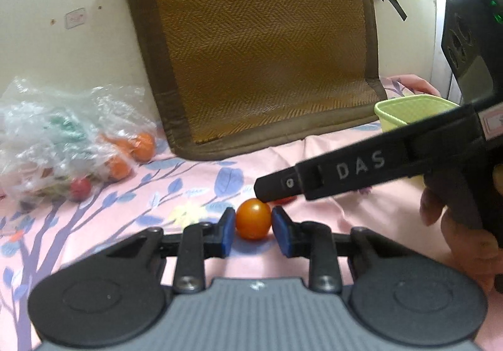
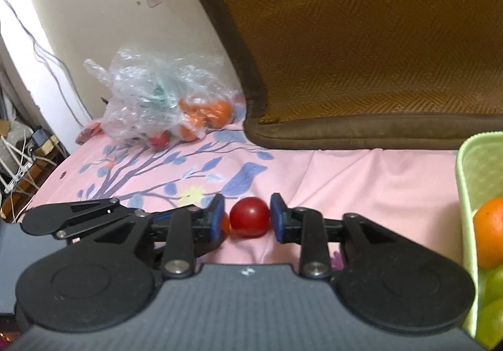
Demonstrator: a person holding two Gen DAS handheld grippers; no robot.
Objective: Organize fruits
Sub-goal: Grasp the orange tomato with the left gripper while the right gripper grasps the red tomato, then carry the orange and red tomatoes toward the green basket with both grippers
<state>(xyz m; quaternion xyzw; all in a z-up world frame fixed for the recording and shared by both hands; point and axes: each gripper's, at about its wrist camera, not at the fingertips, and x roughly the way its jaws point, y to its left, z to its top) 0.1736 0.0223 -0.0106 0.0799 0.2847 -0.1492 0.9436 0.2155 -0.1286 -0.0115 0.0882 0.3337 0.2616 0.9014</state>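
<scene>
An orange cherry tomato (image 1: 253,222) lies on the pink floral sheet (image 1: 125,209), and my left gripper (image 1: 253,225) is shut on it, a blue pad against each side. Right behind it a red cherry tomato (image 2: 250,220) sits between the pads of my right gripper (image 2: 246,219), which is open, with a thin gap showing at the left pad. In the left wrist view a black finger (image 1: 314,176) of the right gripper crosses just above the orange tomato, and a sliver of the red tomato (image 1: 283,200) shows beneath it. A light green bin (image 2: 465,194) at the right holds an orange and green fruits.
A crumpled clear plastic bag (image 2: 157,99) with oranges and a red fruit lies at the back left. A brown woven cushion (image 1: 251,52) leans on the wall behind. The green bin (image 1: 408,109) stands at the right. A hand (image 1: 456,225) holds the right gripper. Cables hang past the left edge.
</scene>
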